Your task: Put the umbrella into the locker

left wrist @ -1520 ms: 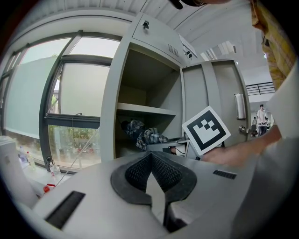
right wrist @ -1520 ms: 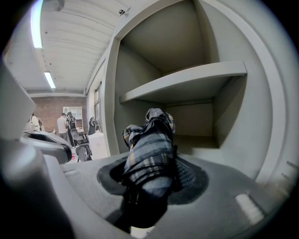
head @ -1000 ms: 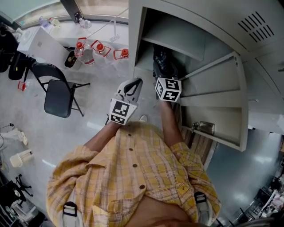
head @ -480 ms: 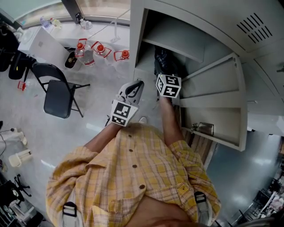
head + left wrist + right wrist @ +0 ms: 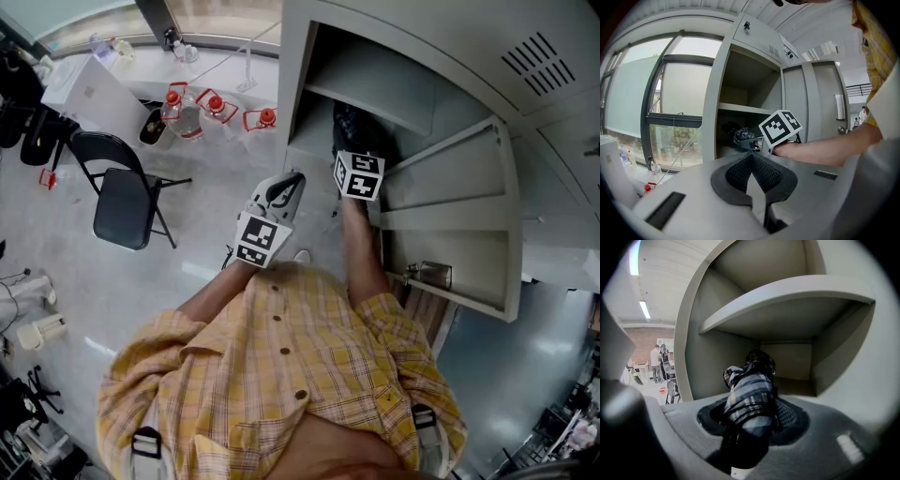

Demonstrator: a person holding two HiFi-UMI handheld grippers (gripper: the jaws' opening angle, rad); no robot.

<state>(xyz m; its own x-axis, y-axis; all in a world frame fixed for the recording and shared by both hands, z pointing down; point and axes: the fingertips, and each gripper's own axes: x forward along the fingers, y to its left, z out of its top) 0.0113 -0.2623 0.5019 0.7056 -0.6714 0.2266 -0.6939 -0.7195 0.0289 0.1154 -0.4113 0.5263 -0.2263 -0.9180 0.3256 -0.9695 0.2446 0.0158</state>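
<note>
While the person stands before the open locker [image 5: 298, 84], the right hand-held gripper [image 5: 751, 423] is clamped on a folded umbrella [image 5: 751, 392], whose plaid fabric fills the gap between the two jaws. Seen along that hand-held gripper, the umbrella's dark far end points into the lower compartment, beneath the grey shelf [image 5: 787, 294]. The bundle lies partly inside the opening; whether it touches the compartment floor cannot be told.

From the head view, the right forearm [image 5: 361, 253] reaches forward into the locker mouth, with the marker cube [image 5: 359, 175] just short of the umbrella's dark tip. The locker door [image 5: 459, 216] stands swung open at the right of the arm.

The left hand-held gripper [image 5: 286, 183] is held outside the locker, to the left of the right one and near it. Its jaws are closed together with nothing between them, and its own view looks toward the locker front and the right arm.

Beyond it, on the pale floor [image 5: 75, 272], stands a dark folding chair [image 5: 122, 202]. Farther off are several clear bottles [image 5: 187, 108] with red caps. The person wears a yellow plaid shirt [image 5: 281, 375].
</note>
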